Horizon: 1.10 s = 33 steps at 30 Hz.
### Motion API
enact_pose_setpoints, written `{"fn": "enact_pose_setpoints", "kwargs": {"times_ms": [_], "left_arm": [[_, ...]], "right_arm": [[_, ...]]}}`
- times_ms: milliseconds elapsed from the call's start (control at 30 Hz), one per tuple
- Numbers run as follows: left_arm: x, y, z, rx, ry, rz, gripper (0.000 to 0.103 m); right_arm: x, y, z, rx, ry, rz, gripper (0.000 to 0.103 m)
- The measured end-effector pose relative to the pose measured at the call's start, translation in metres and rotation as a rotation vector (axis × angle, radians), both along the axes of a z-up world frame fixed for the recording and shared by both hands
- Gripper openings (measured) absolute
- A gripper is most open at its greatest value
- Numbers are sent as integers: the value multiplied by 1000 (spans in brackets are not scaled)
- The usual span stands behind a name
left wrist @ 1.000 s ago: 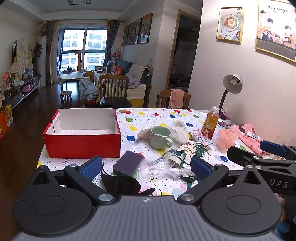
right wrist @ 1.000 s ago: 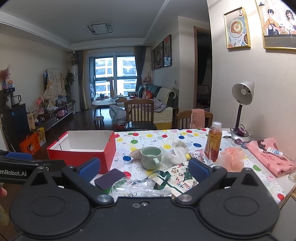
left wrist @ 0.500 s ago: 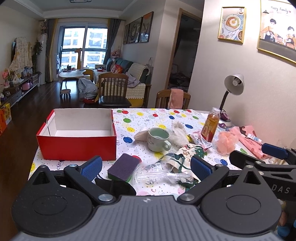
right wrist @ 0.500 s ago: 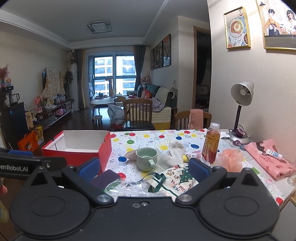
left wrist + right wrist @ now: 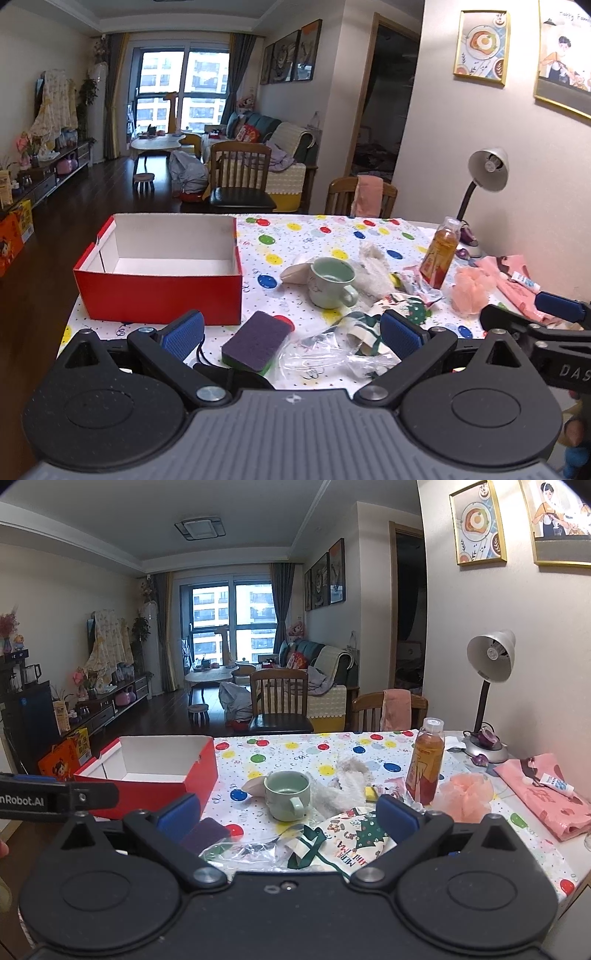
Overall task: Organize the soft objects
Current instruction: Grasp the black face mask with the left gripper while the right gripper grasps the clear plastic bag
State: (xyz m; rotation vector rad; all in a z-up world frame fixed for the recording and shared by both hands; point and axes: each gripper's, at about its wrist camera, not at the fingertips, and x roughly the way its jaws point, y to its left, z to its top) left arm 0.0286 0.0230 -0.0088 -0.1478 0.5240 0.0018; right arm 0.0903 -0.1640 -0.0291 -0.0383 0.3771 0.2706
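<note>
The left gripper [image 5: 55, 799] reads "nRobot.AI" along its side, and the right gripper [image 5: 569, 371] reads "DAS". A printed cloth [image 5: 351, 843] near the table's front edge shows "MERR", upside down.

Wide-spread right tool [image 5: 286, 814] above printed cloth bag [image 5: 347, 843], green mug [image 5: 288, 794] and red box [image 5: 155, 775] beyond on the dotted surface [image 5: 295, 751].

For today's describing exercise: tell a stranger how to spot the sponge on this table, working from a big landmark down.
Start at the red box on the left of the spotted tablecloth. Just off its near right corner, towards the camera, lies the sponge, flat beside a crumpled clear plastic bag. It is the only neat rectangular block there, dark purple on top with a green layer beneath.
</note>
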Motion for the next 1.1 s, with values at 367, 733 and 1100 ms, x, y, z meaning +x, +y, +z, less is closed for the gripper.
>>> {"fn": "enact_pose_setpoints", "kwargs": {"times_ms": [367, 733, 1100], "left_arm": [[33, 12, -46, -39, 154, 56, 102], [63, 17, -100, -29, 307, 121, 102], [79, 11, -142, -51, 436, 145, 102]], "right_arm": [[42, -19, -32, -27, 113, 32, 100], [86, -35, -65, -78, 210, 47, 95], [118, 21, -107, -310, 249, 483, 87]]}}
